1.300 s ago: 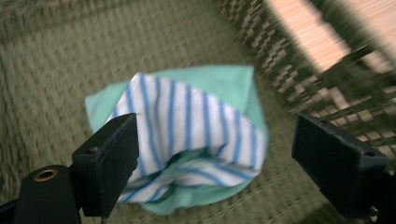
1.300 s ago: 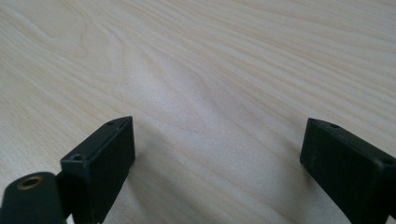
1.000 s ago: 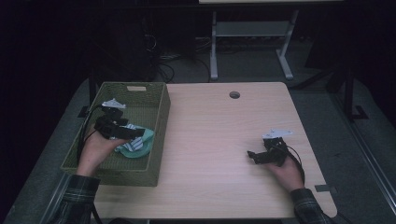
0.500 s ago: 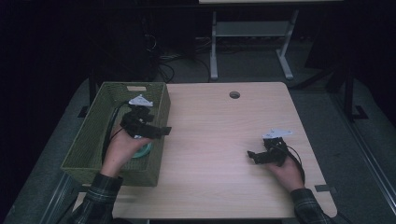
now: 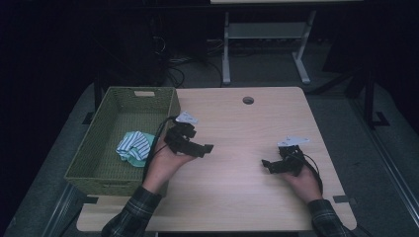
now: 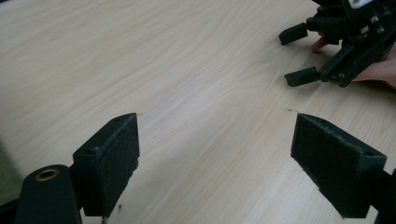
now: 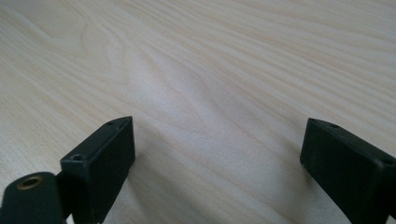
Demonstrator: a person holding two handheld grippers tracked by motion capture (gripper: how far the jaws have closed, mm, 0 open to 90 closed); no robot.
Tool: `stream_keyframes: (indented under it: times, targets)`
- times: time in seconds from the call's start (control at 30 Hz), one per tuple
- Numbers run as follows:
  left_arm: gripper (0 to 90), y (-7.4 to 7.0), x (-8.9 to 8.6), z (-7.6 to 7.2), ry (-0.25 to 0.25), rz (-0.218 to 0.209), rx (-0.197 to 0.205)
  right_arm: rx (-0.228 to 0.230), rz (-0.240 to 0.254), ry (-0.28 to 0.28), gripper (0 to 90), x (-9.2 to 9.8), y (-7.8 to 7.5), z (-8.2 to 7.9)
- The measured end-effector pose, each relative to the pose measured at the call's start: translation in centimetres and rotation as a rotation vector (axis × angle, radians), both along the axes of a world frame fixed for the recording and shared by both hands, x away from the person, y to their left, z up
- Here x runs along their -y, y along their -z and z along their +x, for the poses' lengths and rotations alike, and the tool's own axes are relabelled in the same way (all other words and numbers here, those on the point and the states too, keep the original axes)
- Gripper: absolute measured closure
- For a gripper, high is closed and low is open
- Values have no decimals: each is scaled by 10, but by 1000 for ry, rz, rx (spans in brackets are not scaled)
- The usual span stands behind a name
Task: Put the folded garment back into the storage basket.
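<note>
A green woven basket stands at the table's left edge, and a crumpled white-and-teal striped cloth lies on its floor. My left gripper hovers over the bare tabletop just right of the basket's wall, open, with nothing between its jaws. In the left gripper view its pads stand wide apart above the wood, and the other hand's gripper appears farther off. My right gripper rests low on the table's right side, open and empty, with its pads spread over plain wood.
The light wooden table has a round cable hole near its far edge. A metal desk frame and loose cables lie on the dark floor beyond the table.
My left gripper has come up out of the basket and moved right, over its wall, to the tabletop. The striped cloth stays in the basket. The right gripper has not moved.
</note>
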State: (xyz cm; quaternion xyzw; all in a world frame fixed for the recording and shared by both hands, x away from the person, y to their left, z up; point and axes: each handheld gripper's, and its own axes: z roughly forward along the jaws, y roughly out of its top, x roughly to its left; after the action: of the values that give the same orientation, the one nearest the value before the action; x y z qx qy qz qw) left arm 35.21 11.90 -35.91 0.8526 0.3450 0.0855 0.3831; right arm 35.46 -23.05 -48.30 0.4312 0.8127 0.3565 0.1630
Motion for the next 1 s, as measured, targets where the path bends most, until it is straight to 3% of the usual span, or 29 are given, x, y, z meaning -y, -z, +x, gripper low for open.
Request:
stream_keyframes:
  times: [0.23,0.43,0.77,1.0]
  targets:
    - [149,31,22,-1,22,18,-11,-2,-1,-1,96,0,0,0]
    - [148,54,33,0,17,40,4,-2,-2,-2,96,0,0,0]
    - [148,89,39,4,17,92,7,-2,-2,-1,96,0,0,0]
    - [148,108,41,6,18,134,-13,-3,1,1,96,0,0,0]
